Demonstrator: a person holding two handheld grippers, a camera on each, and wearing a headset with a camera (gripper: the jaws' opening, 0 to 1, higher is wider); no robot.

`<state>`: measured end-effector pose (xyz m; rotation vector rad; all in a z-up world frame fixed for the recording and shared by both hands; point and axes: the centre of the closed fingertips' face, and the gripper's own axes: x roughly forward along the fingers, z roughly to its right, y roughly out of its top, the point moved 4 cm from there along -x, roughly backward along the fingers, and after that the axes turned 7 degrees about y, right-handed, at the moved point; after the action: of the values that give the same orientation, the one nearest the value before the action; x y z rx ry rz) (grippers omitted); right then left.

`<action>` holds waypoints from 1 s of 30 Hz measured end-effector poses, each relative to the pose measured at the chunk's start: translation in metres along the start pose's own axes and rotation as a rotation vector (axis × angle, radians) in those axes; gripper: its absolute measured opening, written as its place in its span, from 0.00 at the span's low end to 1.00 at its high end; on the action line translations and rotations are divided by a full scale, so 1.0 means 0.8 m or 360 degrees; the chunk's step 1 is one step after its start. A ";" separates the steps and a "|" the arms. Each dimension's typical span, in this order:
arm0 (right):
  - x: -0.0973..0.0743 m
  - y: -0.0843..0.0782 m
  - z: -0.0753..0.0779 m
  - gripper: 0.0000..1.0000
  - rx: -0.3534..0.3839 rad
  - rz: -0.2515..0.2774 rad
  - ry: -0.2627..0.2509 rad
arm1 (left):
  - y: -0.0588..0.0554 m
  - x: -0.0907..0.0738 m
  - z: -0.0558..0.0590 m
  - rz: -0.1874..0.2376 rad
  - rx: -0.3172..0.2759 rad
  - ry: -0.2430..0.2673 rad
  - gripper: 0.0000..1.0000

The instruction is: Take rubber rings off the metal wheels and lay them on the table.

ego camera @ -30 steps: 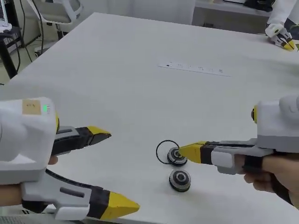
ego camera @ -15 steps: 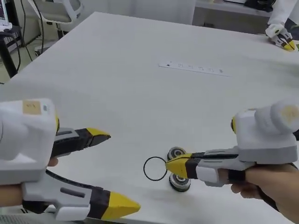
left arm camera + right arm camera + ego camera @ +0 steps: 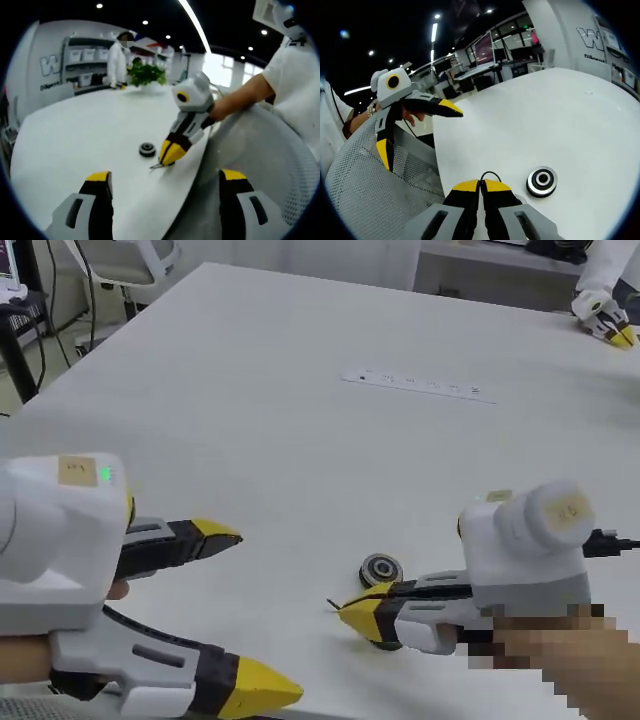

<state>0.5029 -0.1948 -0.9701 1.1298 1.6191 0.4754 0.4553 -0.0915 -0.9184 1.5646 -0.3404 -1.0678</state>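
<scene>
Rubber ring (image 3: 490, 172) sits pinched in the clenched right gripper (image 3: 345, 613) near a wheel (image 3: 381, 568); judged next: release it onto the counter (image 3: 300, 390); left gripper (image 3: 262, 615) spread, idle.

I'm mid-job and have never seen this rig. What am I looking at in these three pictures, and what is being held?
No robot here: a person holds a two-fingered gripper in each hand. One picture comes from a headset camera looking down at the white table; the two round ones come from cameras riding on the grippers. The left gripper is open, holding nothing. The right gripper is shut on a thin black rubber ring. A metal wheel lies beside it.
</scene>
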 end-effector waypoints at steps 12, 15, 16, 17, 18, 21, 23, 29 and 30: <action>0.020 -0.007 -0.009 0.01 -0.0123 -0.0085 0.0039 | -0.001 0.000 0.001 -0.0005 -0.0007 -0.0011 0.89; 0.021 -0.008 -0.012 0.06 -0.0137 -0.0099 0.0055 | -0.001 0.000 0.001 -0.0008 -0.0008 -0.0011 0.89; 0.021 -0.008 -0.012 0.07 -0.0135 -0.0098 0.0058 | -0.002 0.000 0.001 -0.0010 -0.0008 -0.0012 0.89; 0.020 -0.007 -0.012 0.07 -0.0129 -0.0092 0.0066 | -0.002 0.000 0.002 -0.0014 -0.0007 -0.0013 0.89; 0.018 -0.006 -0.012 0.07 -0.0125 -0.0084 0.0069 | -0.002 0.000 0.002 -0.0017 -0.0005 -0.0013 0.89; 0.011 0.000 -0.007 0.07 -0.0105 -0.0043 0.0050 | -0.003 0.000 0.002 -0.0022 0.0000 -0.0018 0.89; 0.005 0.005 -0.003 0.07 -0.0081 -0.0005 0.0036 | -0.003 0.000 0.003 -0.0028 0.0004 -0.0022 0.89; -0.018 0.021 0.008 0.08 -0.0059 0.0099 -0.0020 | -0.001 0.000 0.005 -0.0019 0.0011 -0.0034 0.89; -0.022 0.024 0.010 0.09 -0.0055 0.0120 -0.0028 | 0.000 0.000 0.005 -0.0008 0.0010 -0.0036 0.89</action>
<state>0.5181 -0.2024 -0.9486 1.1695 1.5516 0.5391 0.4523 -0.0942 -0.9179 1.5608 -0.3556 -1.0898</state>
